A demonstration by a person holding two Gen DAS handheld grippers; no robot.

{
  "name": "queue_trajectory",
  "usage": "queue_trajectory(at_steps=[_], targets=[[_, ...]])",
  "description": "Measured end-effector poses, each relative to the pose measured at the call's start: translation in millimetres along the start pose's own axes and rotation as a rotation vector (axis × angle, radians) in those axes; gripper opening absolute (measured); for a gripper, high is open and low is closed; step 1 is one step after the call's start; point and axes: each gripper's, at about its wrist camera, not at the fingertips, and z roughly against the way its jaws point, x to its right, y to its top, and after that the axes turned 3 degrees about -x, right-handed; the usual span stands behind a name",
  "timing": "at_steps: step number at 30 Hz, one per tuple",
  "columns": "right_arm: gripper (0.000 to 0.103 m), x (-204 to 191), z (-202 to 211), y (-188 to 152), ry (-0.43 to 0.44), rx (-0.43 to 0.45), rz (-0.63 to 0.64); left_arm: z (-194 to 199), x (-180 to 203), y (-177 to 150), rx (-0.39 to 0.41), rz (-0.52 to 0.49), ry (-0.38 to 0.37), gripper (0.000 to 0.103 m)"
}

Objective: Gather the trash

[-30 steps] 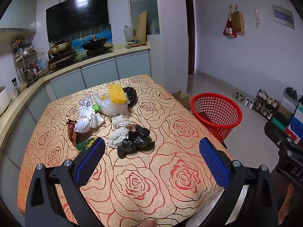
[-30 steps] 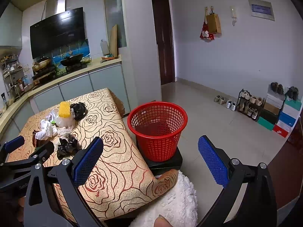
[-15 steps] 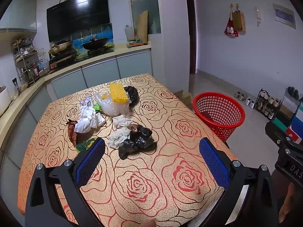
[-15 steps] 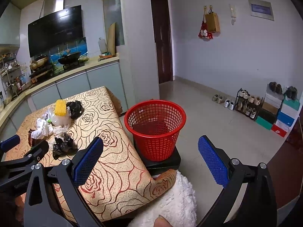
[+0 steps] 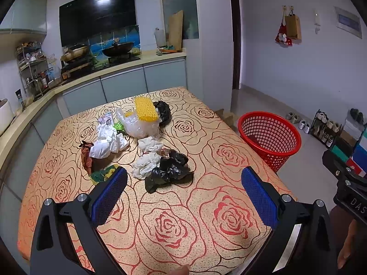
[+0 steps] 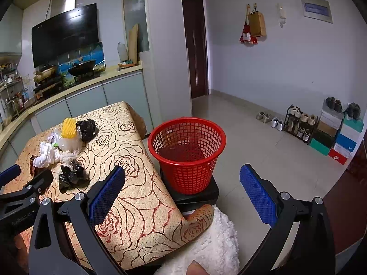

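We've barely drifted in this last second, both the left gripper (image 5: 183,188) and right gripper (image 6: 182,186) jaws wide open and empty, the trash (image 5: 168,168) waiting mid-tabletop (image 5: 206,217), the red basket (image 6: 187,153) on the floor to its right.

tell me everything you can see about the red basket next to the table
The red basket is a round, open-topped bin of what looks like plastic, its wall a grid of small square holes under a solid rim. It tapers toward the base, stands upright, and looks empty. It is not on the floor itself: it sits on a low black block beside the table, its rim just below the tabletop. Neither the left gripper nor the right gripper touches it; both are open.
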Motion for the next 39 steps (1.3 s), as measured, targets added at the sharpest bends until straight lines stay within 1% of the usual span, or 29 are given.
queue_trajectory(at_steps=[14, 18, 23, 27, 30, 33, 37, 38, 39], targets=[[0.098, -3.1, -2.7, -0.3, 0.001, -0.004, 0.005, -2.1, -8.7, 0.2, -0.007, 0.015, 0.008, 0.096], [0.098, -9.7, -7.0, 4.6, 0.014, -0.007, 0.02, -4.5, -18.7, 1.8, -0.009, 0.037, 0.019, 0.096], [0.098, -26.0, -15.6, 11.8, 0.046, -0.011, 0.041, -12.0, -41.1, 4.1, -0.013, 0.093, 0.049, 0.096], [0.098, -47.8, -23.1, 18.4, 0.084, -0.007, 0.075, -19.4, -61.1, 3.0, -0.025, 0.13, 0.072, 0.096], [0.098, -65.4, -31.8, 21.2, 0.12, -0.019, 0.107, -24.0, -79.4, 1.7, -0.036, 0.165, 0.096, 0.096], [0.098, -80.9, -40.9, 20.5, 0.15, -0.04, 0.138, -30.7, -103.8, -1.5, -0.052, 0.197, 0.137, 0.096], [0.098, -99.9, -58.2, 16.3, 0.217, -0.097, 0.168, -39.9, -135.1, -7.3, -0.082, 0.248, 0.179, 0.096], [0.098, -105.7, -64.8, 15.0, 0.259, -0.125, 0.172, -41.6, -143.1, -9.2, -0.089, 0.259, 0.188, 0.096], [0.098, -109.6, -68.2, 13.8, 0.282, -0.138, 0.175, -43.1, -151.4, -11.4, -0.095, 0.268, 0.198, 0.096]])
